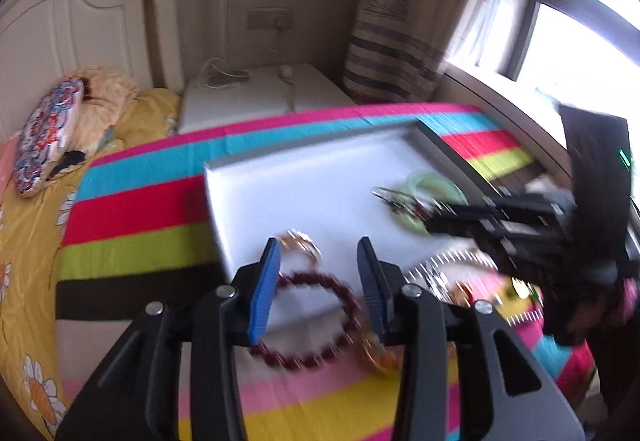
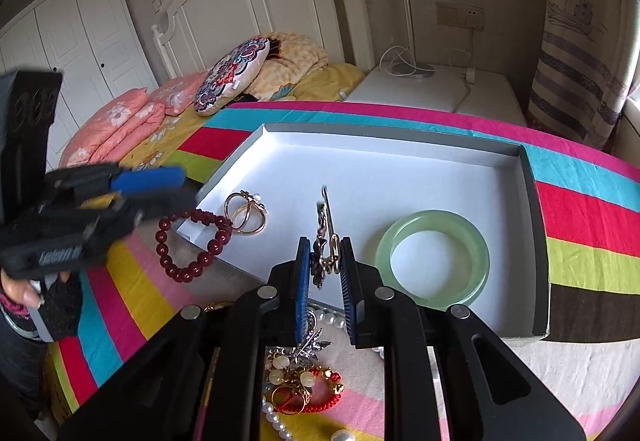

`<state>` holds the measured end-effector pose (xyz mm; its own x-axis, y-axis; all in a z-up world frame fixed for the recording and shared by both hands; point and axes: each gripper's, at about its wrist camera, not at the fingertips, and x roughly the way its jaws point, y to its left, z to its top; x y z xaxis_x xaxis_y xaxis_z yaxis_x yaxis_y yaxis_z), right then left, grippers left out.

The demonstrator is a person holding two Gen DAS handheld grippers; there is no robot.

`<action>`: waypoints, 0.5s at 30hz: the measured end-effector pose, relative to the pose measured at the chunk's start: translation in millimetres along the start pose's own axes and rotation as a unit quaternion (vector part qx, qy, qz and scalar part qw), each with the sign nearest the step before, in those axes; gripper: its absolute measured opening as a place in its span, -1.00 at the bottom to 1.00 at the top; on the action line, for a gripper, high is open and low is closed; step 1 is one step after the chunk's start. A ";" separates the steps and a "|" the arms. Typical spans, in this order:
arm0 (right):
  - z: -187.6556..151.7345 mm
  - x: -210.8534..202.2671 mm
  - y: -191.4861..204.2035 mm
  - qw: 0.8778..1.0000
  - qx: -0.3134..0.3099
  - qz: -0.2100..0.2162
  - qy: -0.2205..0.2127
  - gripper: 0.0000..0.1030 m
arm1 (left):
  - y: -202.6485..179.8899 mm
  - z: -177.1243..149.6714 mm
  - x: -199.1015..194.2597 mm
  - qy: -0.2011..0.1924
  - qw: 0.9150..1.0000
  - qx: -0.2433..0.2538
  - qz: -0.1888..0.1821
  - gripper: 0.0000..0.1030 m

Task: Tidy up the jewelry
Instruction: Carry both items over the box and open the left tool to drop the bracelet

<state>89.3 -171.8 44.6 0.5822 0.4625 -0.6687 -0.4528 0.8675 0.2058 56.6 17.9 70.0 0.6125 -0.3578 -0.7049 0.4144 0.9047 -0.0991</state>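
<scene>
Right hand-held gripper (image 2: 325, 267) pinches a dark metal charm piece (image 2: 326, 249), a brooch or hairpin by its look, a thin pin sticking out at 12 o'clock beyond the pads; it hangs above the white floor of the tray (image 2: 400, 177). Left hand-held gripper (image 1: 318, 273) stands spread with nothing between the pads. The red bead bracelet (image 2: 192, 245) lies draped across the tray's near-left corner, half inside, half on the striped cloth (image 2: 580, 217); in the left wrist view it sits just below the spread pads. Already in the tray: gold rings (image 2: 245, 212) at 10 o'clock of the charm piece, jade bangle (image 2: 432, 259) at 3 o'clock. Unsorted pile (image 2: 304, 373) of pearls, red cord and gold bits lies on the cloth at 6 o'clock, outside the tray. Judgement: step in hand is placing the charm piece. Do it well by lowering until it nearly touches the floor, in the bare patch between rings and bangle, then parting the pads slowly so the pin does not snag or flick. Keep clear of the bangle, which would slide if nudged. Risk: the bracelet can slip off the rim; the left hand-held gripper should take the outer arc and lift it fully inside.
</scene>
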 end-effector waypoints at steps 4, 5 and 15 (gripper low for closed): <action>-1.6 1.0 -5.5 1.000 0.003 -0.001 0.003 -0.67 | -35.1 -31.8 -2.4 0.003 0.996 0.086 0.039 -0.03; -2.3 1.8 -6.7 1.000 0.004 -0.001 0.004 -0.67 | -40.9 -36.6 1.0 0.001 0.993 0.106 0.061 -0.03; 1.6 0.3 -5.1 1.000 -0.002 -0.012 0.000 -0.67 | -69.0 -42.5 17.9 -0.007 0.968 0.214 0.132 -0.79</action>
<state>92.8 -175.8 44.5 0.5930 0.4419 -0.6731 -0.4411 0.8777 0.1876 10.4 -41.1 34.4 0.7429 -0.1337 -0.6559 0.4813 0.7877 0.3845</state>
